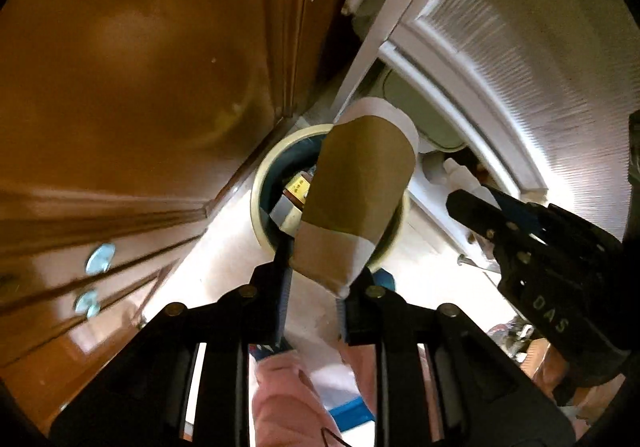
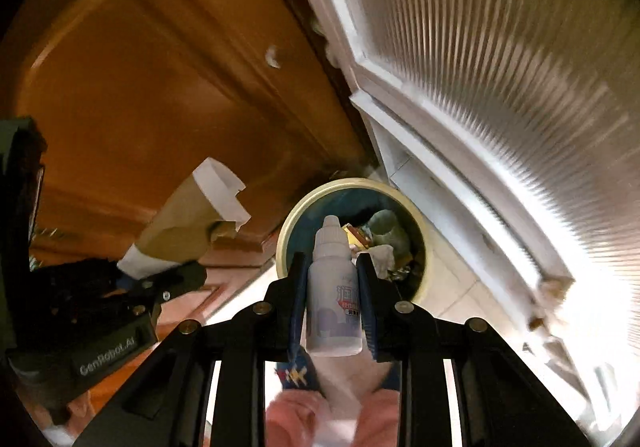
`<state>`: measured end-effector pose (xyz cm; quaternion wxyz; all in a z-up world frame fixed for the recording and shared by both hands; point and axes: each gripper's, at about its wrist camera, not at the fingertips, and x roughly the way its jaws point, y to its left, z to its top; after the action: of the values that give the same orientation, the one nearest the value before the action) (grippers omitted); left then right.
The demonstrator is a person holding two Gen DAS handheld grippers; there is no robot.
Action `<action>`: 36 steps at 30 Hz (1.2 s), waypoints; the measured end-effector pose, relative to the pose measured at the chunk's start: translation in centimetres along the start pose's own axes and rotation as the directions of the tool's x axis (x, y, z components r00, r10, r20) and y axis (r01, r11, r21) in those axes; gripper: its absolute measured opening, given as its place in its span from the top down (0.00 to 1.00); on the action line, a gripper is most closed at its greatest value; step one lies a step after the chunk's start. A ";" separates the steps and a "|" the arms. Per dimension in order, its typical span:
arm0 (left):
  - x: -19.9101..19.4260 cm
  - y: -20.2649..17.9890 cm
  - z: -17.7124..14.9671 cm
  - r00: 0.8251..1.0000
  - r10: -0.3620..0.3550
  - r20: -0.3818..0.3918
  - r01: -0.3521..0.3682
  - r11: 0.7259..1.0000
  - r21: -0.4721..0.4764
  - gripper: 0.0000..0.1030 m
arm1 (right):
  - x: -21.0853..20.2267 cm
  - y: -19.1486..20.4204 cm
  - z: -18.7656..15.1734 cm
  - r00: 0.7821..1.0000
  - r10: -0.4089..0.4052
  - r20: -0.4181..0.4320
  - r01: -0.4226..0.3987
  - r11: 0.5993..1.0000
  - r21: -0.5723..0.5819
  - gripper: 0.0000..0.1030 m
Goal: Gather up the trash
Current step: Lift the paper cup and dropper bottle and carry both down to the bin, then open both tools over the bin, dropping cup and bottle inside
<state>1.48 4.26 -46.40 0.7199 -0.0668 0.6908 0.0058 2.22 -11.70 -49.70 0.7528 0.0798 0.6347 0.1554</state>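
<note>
A round bin with a cream rim [image 1: 267, 163] stands on the floor in the corner; its rim [image 2: 298, 209] also shows in the right wrist view, with several pieces of trash inside. My left gripper [image 1: 316, 267] is shut on a flattened brown and white cardboard box [image 1: 356, 187] and holds it over the bin; both show from the side in the right wrist view, gripper [image 2: 160, 279] and box [image 2: 188, 219]. My right gripper [image 2: 332, 267] is shut on a small white dropper bottle [image 2: 334, 299] above the bin. It shows at the right of the left wrist view [image 1: 480, 203].
A brown wooden door [image 1: 140, 67] stands left of the bin and a white ribbed-glass door [image 2: 500, 87] to the right. The floor [image 1: 224, 259] is pale tile. Pink slippers [image 1: 288, 387] are below the grippers.
</note>
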 end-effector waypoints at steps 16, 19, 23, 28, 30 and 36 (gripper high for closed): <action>6.9 2.3 0.0 0.999 0.029 -0.039 -0.028 0.999 0.026 0.17 | 8.5 -2.5 -2.5 0.996 -0.077 -0.051 0.080 0.995 0.067 0.39; 6.8 2.8 -0.3 0.999 0.023 -0.039 -0.022 0.999 0.035 0.17 | 8.1 -2.6 -2.6 0.995 -0.080 -0.051 0.085 0.992 0.091 0.39; 5.8 2.8 -0.5 1.000 0.018 -0.023 -0.017 0.998 0.054 0.17 | 6.6 -2.4 -2.5 0.996 -0.082 -0.032 0.085 0.991 0.105 0.39; 3.1 1.7 -0.6 1.000 0.007 0.014 -0.008 0.997 0.076 0.17 | 2.8 -1.8 -2.0 0.996 -0.087 0.013 0.085 0.992 0.094 0.39; 2.2 1.3 -0.7 1.000 0.004 0.022 -0.006 0.997 0.080 0.17 | 1.4 -1.6 -1.9 0.996 -0.090 0.028 0.087 0.991 0.100 0.39; -1.3 -0.3 -0.6 0.999 0.007 0.053 -0.013 0.992 0.122 0.17 | -3.4 -0.5 -1.8 0.993 -0.104 0.061 0.094 0.985 0.141 0.38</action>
<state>0.83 3.99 -45.07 0.7406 -0.0189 0.6709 -0.0311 0.07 -13.41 -47.03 0.7736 0.1052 0.6209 0.0706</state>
